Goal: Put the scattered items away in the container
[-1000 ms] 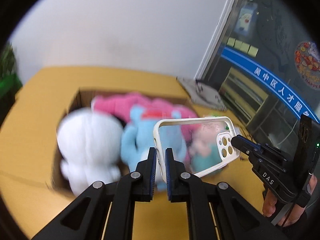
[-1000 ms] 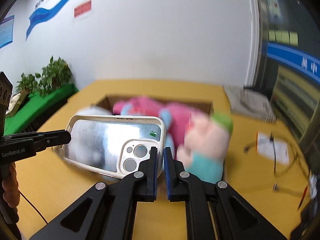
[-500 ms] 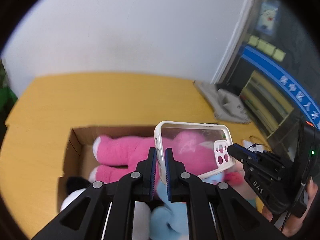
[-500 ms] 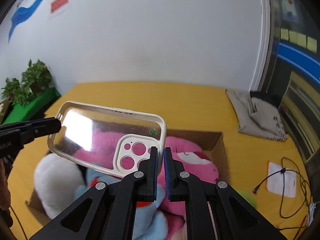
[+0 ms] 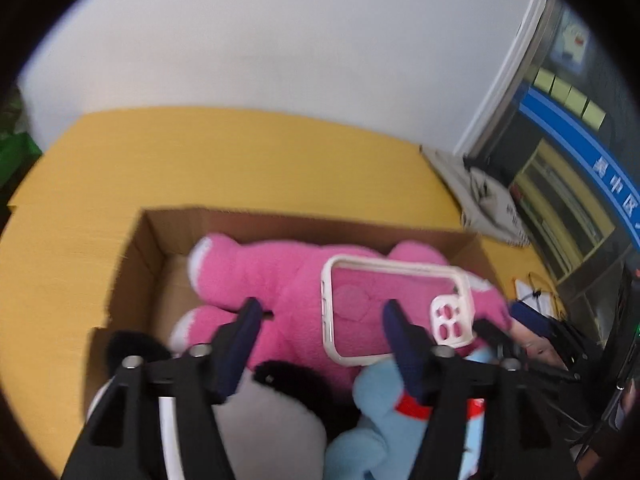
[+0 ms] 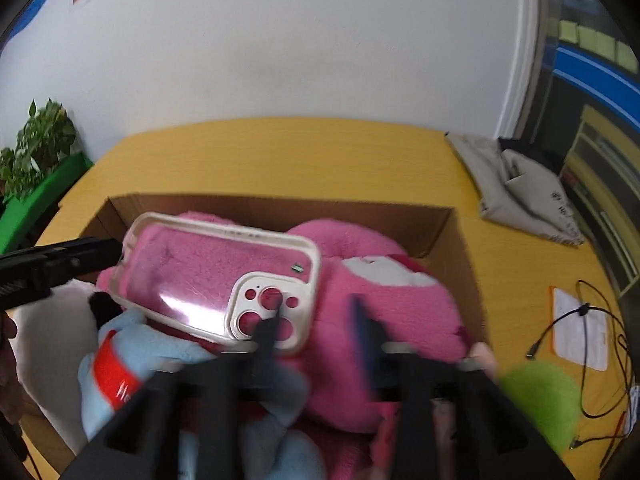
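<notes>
A clear phone case with a white rim lies on the pink plush bear inside the cardboard box. My left gripper is open just above the box, its fingers either side of the case's near end, not touching it. My right gripper is open too, blurred, its left fingertip over the case's camera cutout. A light blue plush and a white plush fill the near part of the box.
The box stands on a yellow table. A folded grey cloth lies at the far right. A cable and a paper lie right of the box. A green plush part is near my right gripper. Plants stand left.
Both grippers have opened and let go of the phone case, which now rests on the pink bear in the box. Both grippers came lower and closer to the box.
</notes>
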Demonstrator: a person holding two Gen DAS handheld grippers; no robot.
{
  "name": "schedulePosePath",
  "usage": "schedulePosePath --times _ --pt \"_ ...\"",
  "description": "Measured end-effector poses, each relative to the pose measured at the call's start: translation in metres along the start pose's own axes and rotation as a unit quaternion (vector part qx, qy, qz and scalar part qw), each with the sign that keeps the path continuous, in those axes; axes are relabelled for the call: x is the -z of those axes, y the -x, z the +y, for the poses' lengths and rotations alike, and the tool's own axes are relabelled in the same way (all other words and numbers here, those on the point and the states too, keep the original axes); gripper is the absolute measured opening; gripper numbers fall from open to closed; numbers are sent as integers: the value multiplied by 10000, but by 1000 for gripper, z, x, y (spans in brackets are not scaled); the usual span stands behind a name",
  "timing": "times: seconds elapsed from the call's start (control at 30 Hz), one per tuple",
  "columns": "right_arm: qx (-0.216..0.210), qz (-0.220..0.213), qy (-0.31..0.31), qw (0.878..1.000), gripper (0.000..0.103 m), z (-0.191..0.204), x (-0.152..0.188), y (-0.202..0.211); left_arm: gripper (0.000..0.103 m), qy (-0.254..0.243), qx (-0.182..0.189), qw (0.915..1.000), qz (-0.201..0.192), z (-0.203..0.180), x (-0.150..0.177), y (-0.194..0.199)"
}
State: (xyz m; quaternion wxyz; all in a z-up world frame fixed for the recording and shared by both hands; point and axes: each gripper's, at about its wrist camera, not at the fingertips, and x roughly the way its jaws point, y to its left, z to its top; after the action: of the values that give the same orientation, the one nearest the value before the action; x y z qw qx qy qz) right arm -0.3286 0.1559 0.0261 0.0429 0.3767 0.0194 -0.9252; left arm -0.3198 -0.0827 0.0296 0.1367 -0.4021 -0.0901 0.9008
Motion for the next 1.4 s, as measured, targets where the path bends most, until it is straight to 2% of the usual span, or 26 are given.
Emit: schedulePosePath --times 0.07,0.13,0.3,0.43,0.6,0.83,1.07,1.4 --pt "-35 -214 -177 9996 96 -11 5 24 67 -90 -117 9996 -225 -3 3 30" --pt "-52 -247 -190 9995 100 -16 15 49 80 -248 -180 9987 -409 -12 13 61" --pt "-125 -334 69 9993 103 -14 61 110 80 -683 -357 9943 -741 -41 65 121" --pt "-21 -376 249 9990 103 -6 96 137 80 -721 -492 9922 -886 -54 106 148" --pt "18 -482 257 9985 103 4 124 162 80 -696 -518 9928 -824 -64 144 160" --pt "-14 -572 295 9979 103 8 144 181 80 -660 -528 9934 -770 -74 173 169" --pt "-26 -564 267 9980 103 8 154 190 80 -565 -473 9943 -767 -79 187 170" --pt "6 -513 186 9985 103 3 158 189 80 -585 -476 9944 -746 -82 190 164"
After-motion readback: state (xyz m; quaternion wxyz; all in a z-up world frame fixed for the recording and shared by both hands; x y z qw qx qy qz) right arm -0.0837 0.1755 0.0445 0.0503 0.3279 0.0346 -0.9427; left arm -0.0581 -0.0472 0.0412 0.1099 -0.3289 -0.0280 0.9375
